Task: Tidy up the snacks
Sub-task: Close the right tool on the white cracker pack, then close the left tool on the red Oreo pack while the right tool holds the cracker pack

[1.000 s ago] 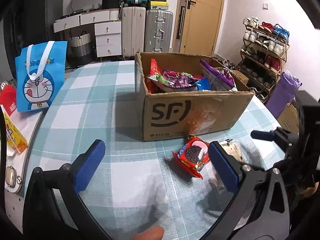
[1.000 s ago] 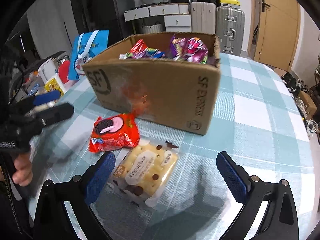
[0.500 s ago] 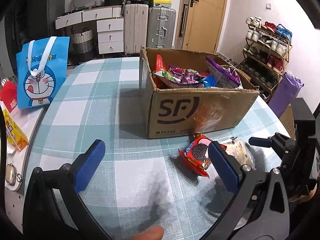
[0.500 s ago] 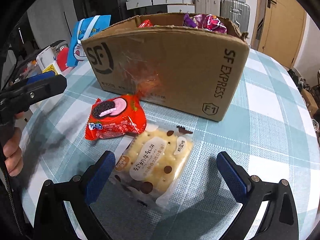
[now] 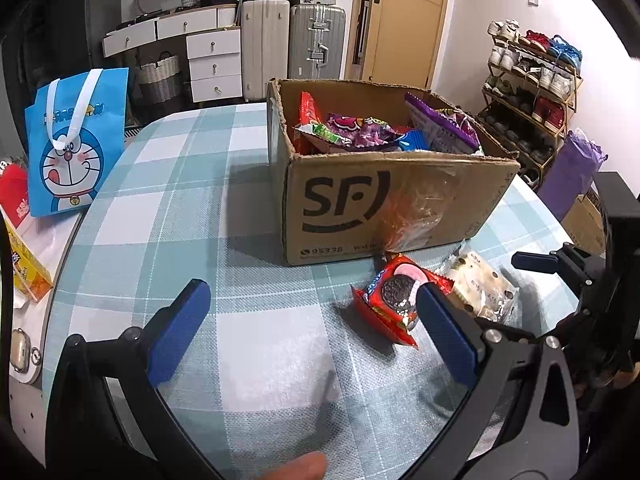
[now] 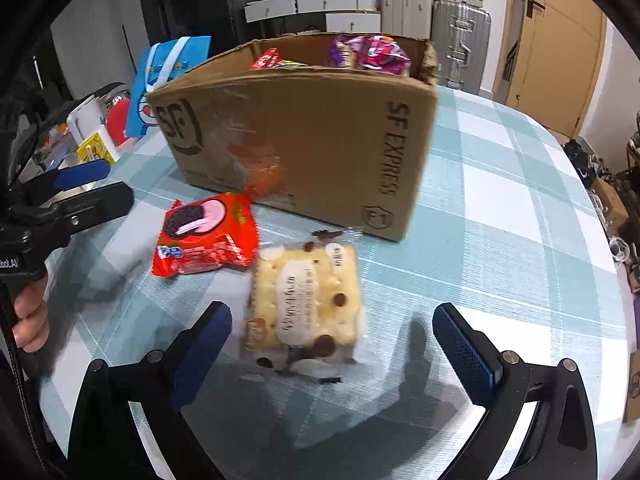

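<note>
Right gripper (image 6: 332,340), jaws wide and empty, straddles the near end of the pale clear-wrapped biscuit packet (image 6: 306,304), whose long axis runs toward the brown cardboard box (image 6: 312,148).

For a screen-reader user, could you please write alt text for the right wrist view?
The open right gripper brackets a clear-wrapped pale cracker packet lying on the teal-checked tablecloth. A red cookie packet lies beside it, before a snack-filled brown cardboard box.
</note>
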`<state>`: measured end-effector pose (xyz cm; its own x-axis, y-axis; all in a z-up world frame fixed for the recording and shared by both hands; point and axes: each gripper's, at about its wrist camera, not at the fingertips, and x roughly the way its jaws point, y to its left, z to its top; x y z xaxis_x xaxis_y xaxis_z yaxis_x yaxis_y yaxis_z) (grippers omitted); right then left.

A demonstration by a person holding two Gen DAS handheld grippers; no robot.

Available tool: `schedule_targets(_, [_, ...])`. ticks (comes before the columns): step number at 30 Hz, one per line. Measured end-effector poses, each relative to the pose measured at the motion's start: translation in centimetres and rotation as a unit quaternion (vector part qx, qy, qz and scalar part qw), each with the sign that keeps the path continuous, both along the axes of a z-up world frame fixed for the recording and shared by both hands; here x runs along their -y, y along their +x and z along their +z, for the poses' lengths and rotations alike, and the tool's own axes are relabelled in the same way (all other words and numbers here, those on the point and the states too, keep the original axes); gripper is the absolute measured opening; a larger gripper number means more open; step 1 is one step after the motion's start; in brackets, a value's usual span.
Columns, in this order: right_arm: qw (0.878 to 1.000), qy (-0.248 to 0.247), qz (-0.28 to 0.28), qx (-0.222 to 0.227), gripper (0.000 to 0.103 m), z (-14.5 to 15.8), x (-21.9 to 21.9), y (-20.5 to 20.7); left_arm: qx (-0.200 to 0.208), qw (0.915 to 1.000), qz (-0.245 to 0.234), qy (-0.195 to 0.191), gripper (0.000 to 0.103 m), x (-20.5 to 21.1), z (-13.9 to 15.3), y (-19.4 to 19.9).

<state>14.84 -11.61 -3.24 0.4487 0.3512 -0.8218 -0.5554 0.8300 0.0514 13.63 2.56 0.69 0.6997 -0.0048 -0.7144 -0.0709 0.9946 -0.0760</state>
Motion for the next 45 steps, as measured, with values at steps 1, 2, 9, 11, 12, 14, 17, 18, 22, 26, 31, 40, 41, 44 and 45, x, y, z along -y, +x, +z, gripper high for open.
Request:
schedule_targets(1, [1.000, -0.007, 0.005, 0.003, 0.102, -0.1, -0.2, -0.1, -0.001, 1.0000, 0.000, 0.000, 0.103, 0.0, -0.1, 0.0])
schedule_targets(2, [1.000, -0.014, 0.007, 0.008, 0.102, -0.2, -0.4, -0.3, -0.001, 1.0000, 0.000, 0.000, 0.103, 0.0, -0.1, 0.0])
schedule_targets(9, [1.000, -0.022, 0.017, 0.012, 0.091, -0.7, -0.8, -0.8, -0.011, 0.9999, 0.000, -0.004, 0.103, 0.0, -0.8, 0.3])
schedule_targets(11, [1.000, -0.018, 0.018, 0.013, 0.090, -0.7, -0.7, -0.9, -0.013, 0.9999, -0.001, -0.005, 0.103, 0.0, -1.0, 0.4])
schedule_targets(12, [1.000, -0.015, 0.018, 0.014, 0.090, -0.6, -0.6, -0.8, -0.013, 0.9999, -0.002, -0.004, 0.103, 0.1, -1.1, 0.4])
schedule_targets(14, [1.000, -0.012, 0.021, 0.013, 0.081, -0.6, -0.6, -0.9, -0.015, 0.9999, -0.004, -0.003, 0.103, 0.3, -1.2, 0.5])
schedule_targets(17, [1.000, -0.011, 0.024, 0.010, 0.071, -0.7, -0.7, -1.1, -0.016, 0.9999, -0.005, -0.002, 0.103, 0.4, -1.3, 0.5])
schedule_targets(18, [1.000, -0.009, 0.027, 0.010, 0.068, -0.7, -0.7, -1.2, -0.016, 0.9999, -0.006, -0.002, 0.103, 0.5, -1.3, 0.5])
schedule_targets(22, [0.999, -0.006, 0.032, 0.011, 0.058, -0.5, -0.5, -1.1, -0.016, 0.9998, -0.006, -0.002, 0.103, 0.5, -1.4, 0.5])
schedule_targets(26, [0.999, 0.008, 0.031, 0.013, 0.058, 0.0, 0.0, -1.0, -0.018, 0.9998, -0.008, -0.006, 0.103, 0.6, -1.6, 0.6])
schedule_targets(31, [0.999, 0.019, 0.034, 0.022, 0.058, 1.0, 0.5, -1.2, -0.024, 0.9996, -0.015, -0.009, 0.103, 1.0, -2.1, 0.7])
schedule_targets(40, [0.998, 0.055, 0.021, 0.019, 0.058, 2.9, 2.6, -0.5, -0.028, 0.9988, -0.040, -0.004, 0.103, 2.8, -2.6, 1.1])
schedule_targets(41, [0.998, 0.058, 0.021, 0.021, 0.058, 3.2, 2.9, -0.5, -0.030, 0.9986, -0.043, -0.003, 0.103, 3.1, -2.7, 1.1])
schedule_targets(44, [0.997, 0.064, 0.019, 0.024, 0.058, 3.8, 3.3, -0.5, -0.034, 0.9979, -0.055, 0.004, 0.103, 4.0, -3.1, 1.6])
schedule_targets(45, [0.997, 0.065, 0.019, 0.024, 0.058, 3.9, 3.5, -0.5, -0.037, 0.9975, -0.060, 0.006, 0.103, 4.4, -3.3, 1.8])
